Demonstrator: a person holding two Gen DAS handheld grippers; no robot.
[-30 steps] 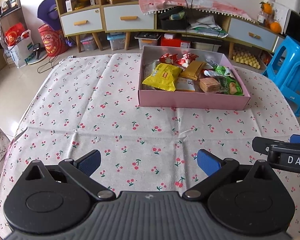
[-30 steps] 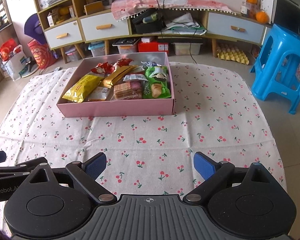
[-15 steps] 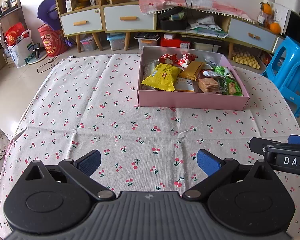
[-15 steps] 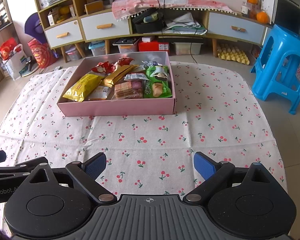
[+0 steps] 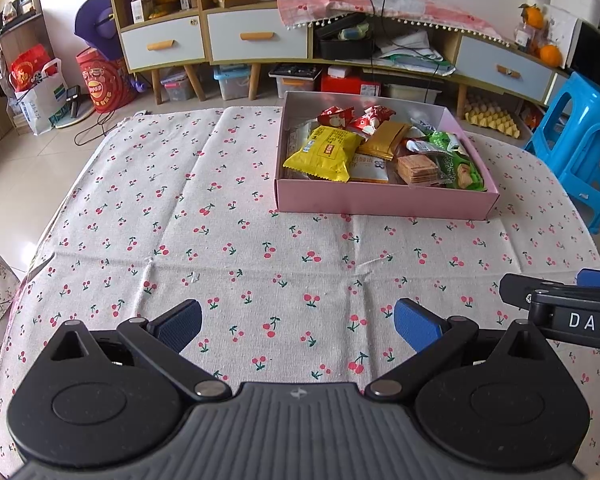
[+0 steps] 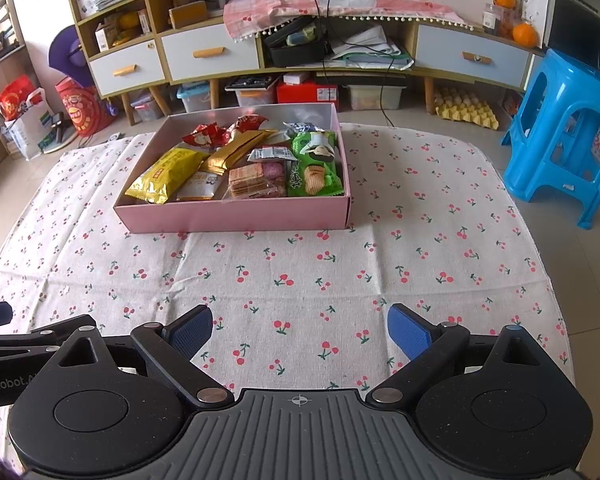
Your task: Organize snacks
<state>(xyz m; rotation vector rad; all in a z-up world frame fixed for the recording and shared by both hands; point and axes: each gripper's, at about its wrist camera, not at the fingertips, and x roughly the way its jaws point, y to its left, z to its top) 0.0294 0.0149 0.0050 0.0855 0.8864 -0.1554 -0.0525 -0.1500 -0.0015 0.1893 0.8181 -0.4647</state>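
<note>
Broadly: worktop [image 5: 148, 208] under cherry-print cloth, bare near edge. Pink box [image 6: 236, 218] toward far side, snacks piled inside: likely collecting point. Yellow packet [image 5: 324, 154], green chip bag [image 6: 314, 164], lettering unreadable. Left tongs [image 5: 298, 326] and right tongs [image 6: 300, 330] released, empty, hovering well short of box. "DAS" legible on right tool.

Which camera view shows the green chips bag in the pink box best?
The right wrist view: the green chips bag lies almost fully exposed there, print facing up. In the left wrist view it sits at the box's far right, narrower and partly overlapped.
</note>
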